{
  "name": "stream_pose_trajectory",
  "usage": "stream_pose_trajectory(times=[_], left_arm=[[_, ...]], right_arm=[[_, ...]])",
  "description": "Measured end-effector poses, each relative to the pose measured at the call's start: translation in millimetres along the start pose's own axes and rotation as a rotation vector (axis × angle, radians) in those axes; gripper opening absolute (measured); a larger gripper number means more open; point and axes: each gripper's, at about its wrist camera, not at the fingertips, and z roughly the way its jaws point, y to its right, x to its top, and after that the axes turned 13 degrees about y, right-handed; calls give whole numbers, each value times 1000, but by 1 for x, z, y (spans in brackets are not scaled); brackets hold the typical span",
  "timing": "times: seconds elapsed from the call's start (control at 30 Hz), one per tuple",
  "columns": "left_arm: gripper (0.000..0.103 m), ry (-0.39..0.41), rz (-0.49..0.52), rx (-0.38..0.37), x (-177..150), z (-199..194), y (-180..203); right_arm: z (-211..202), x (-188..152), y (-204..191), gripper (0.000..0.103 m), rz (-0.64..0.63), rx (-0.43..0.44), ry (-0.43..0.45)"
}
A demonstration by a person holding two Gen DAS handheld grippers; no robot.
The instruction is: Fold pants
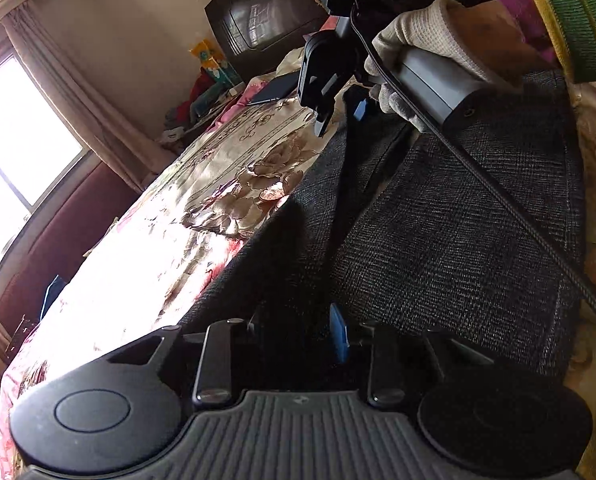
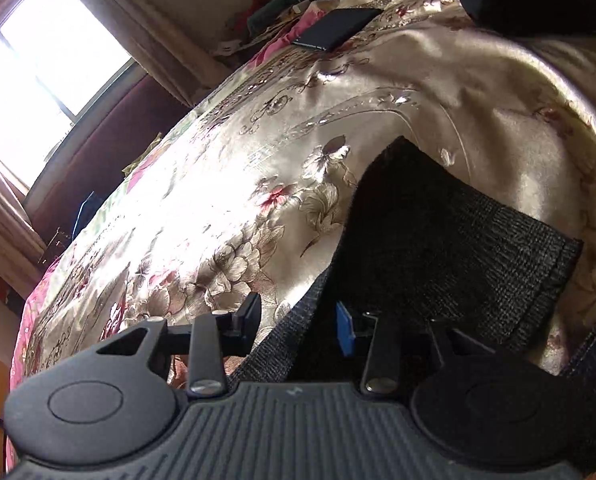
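Observation:
Dark grey woven pants (image 1: 458,220) lie lengthwise on a floral satin bedcover (image 1: 218,184). A raised dark fold runs down their middle, from my right gripper to my left one. My left gripper (image 1: 298,332) sits at the near end, and shadowed pants fabric fills the space between its fingers. A gloved hand (image 1: 418,36) holds my right gripper (image 1: 340,116) at the far end of that fold. In the right wrist view the right gripper (image 2: 298,320) has a lifted pants flap (image 2: 478,240) between its fingers, lying against the blue pad (image 2: 344,328). The flap's hem (image 2: 558,264) points right.
A dark flat phone or tablet (image 2: 336,28) lies on the bedcover (image 2: 258,140) farther back. A black cable (image 1: 518,216) crosses the pants. A bright window (image 1: 14,140) with curtains is at the left. Clutter and a dark headboard (image 1: 266,12) stand behind the bed.

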Motion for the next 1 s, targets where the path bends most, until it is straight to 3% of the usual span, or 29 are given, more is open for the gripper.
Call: stream_pose_trajectory(times=[0.03, 0.2, 0.37, 0.47, 0.5, 0.6, 0.7, 0.77, 0.87, 1.0], left_arm=[[46, -8, 4, 2, 1, 2, 0], [46, -33, 19, 26, 0, -7, -12], [48, 7, 58, 65, 22, -29, -16], [54, 52, 57, 67, 29, -51, -8], [57, 56, 50, 54, 29, -56, -4], [59, 23, 62, -16, 21, -63, 20], [59, -34, 93, -111, 14, -55, 46], [59, -40, 130, -111, 13, -51, 57], [59, -50, 106, -113, 18, -45, 56], [59, -64, 80, -109, 19, -39, 58]], right_arm=[[6, 1, 4, 5, 28, -3, -8], [-5, 15, 2, 4, 53, 67, -7], [-108, 53, -9, 4, 86, 332, 121], [-178, 56, 10, 4, 69, 396, 189], [-192, 52, 19, 4, 63, 391, 198], [-211, 26, 61, 4, 36, 263, 178], [-188, -6, 116, 4, 137, 116, 74], [-182, -22, 135, 5, 163, 75, 51], [-178, -31, 152, 9, 224, 92, 59], [-168, -18, 164, 11, 306, 134, 117]])
